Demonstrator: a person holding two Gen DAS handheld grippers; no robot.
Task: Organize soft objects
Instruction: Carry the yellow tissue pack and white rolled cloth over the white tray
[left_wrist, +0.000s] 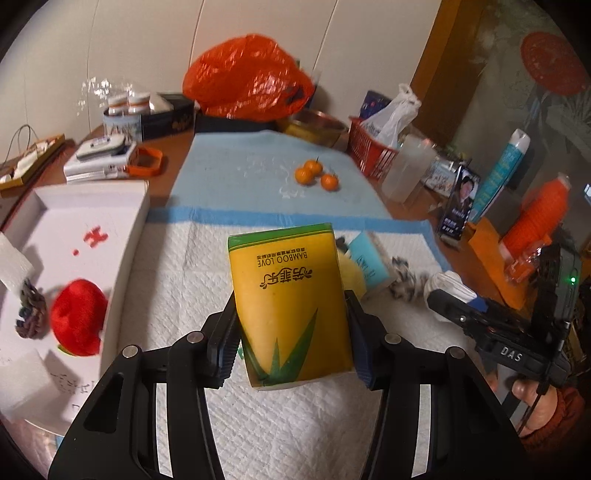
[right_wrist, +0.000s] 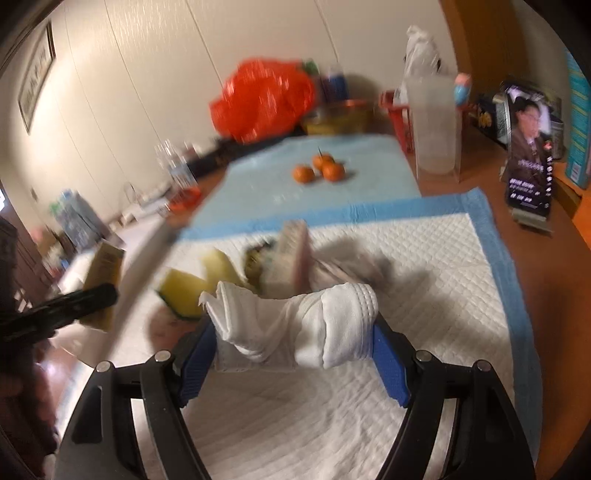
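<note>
A: Cluttered table (left_wrist: 168, 173), white quilted pad (left_wrist: 184, 291) with a blue border laid over it, cream wall behind. Tag it.

B: Task things first. Yellow tissue pack (left_wrist: 291, 306), "BAMBOO LOVE" printed on it, sits mid-pad, held in the left gripper (left_wrist: 293, 347). Jaws narrowed onto its lower sides, pads pressing, pack looks lifted and tilted.

A: Right side?

B: Right gripper (right_wrist: 293, 354) has a rolled white sock (right_wrist: 314, 328) between its blue pads. Jaws fairly wide but both pads touch the roll, so holding. That view is blurred, so contact is my best read.

A: Rest of the pile?

B: Just behind the tissue pack on the pad: yellow sponge (right_wrist: 184, 291), a light blue packet (left_wrist: 369, 258), a striped cloth (left_wrist: 404, 280). Left of the pack, off the pad edge, an open white box (left_wrist: 92, 236) holding a red pom-pom (left_wrist: 79, 317) and a dark knitted bit (left_wrist: 31, 314).

A: Farther out?

B: Three oranges (left_wrist: 314, 173) well beyond the pack on the blue sheet, orange plastic bag (left_wrist: 247, 77) at the wall, red basket (left_wrist: 369, 151) to the right.

A: Step in hand?

B: Judging: carry both to the box. Keep squeeze light, the pack dents and can slip downward; grip is low, so keep it upright. Clear the box wall before lowering. Sock roll could unfurl at its loose end, so avoid dragging it over the pile.
</note>
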